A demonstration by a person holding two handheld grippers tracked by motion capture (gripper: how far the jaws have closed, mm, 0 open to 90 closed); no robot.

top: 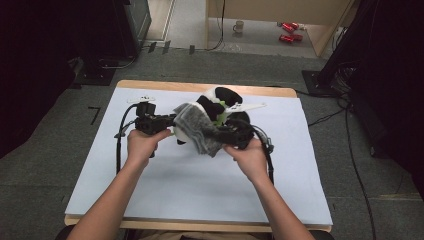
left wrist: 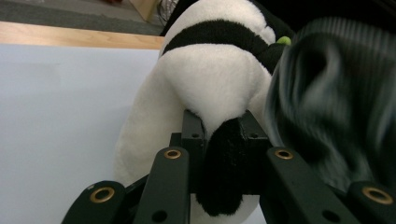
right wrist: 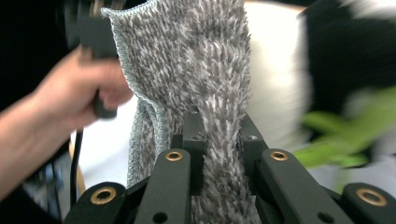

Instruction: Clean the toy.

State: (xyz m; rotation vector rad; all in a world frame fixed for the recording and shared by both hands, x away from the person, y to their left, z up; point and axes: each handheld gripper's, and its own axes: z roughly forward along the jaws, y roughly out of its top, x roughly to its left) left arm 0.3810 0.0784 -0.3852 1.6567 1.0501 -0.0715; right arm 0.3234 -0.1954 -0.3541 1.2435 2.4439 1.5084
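Right gripper (right wrist: pixel 219 135) clamps a grey shaggy cloth (right wrist: pixel 205 70) draped against the panda plush (top: pixel 220 102) at mid-table, while the left gripper (left wrist: pixel 219 135) pinches the toy's black limb (left wrist: pixel 226 168) from the opposite side, cloth lying between them.

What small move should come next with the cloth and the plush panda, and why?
Probably draw the right gripper, shut on the grey cloth, across the plush panda in a wiping stroke. The left gripper already pins the panda's black limb, steadying it, and the cloth lies draped against its body.
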